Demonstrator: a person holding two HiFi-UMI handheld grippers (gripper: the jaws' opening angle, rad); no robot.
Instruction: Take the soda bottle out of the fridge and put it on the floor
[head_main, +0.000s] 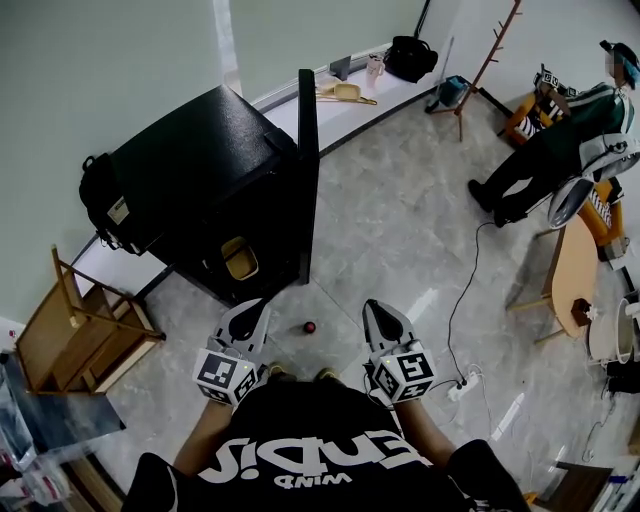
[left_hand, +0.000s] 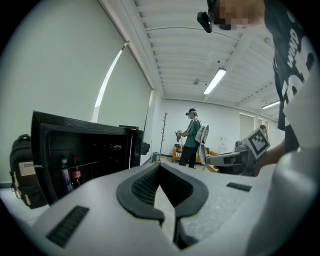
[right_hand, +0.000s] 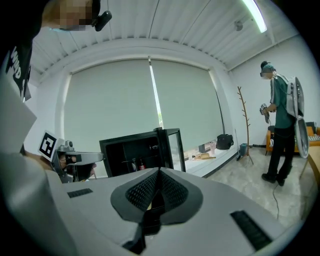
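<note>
The left gripper (head_main: 250, 312) and right gripper (head_main: 376, 310) were held closed and empty before the open fridge (head_main: 200, 170). Bottles (left_hand: 75, 172) were seen shelved inside and a red-topped thing (head_main: 310, 327) on the floor (head_main: 400, 230), so the stage was left unsettled.

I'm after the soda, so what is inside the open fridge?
Two bottles stand on a shelf in the fridge, one red-labelled, and a yellowish container sits at the bottom. The dark upper part cannot be made out.

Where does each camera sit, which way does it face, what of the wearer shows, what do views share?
Head view: on the head, steeply down at floor and open fridge; shirt, left gripper, right gripper show.
Left gripper view: on that gripper, low; fridge at left; own shut jaws, shirt.
Right gripper view: likewise, fridge ahead; shut jaws, left gripper.
Shared: all show the fridge.
</note>
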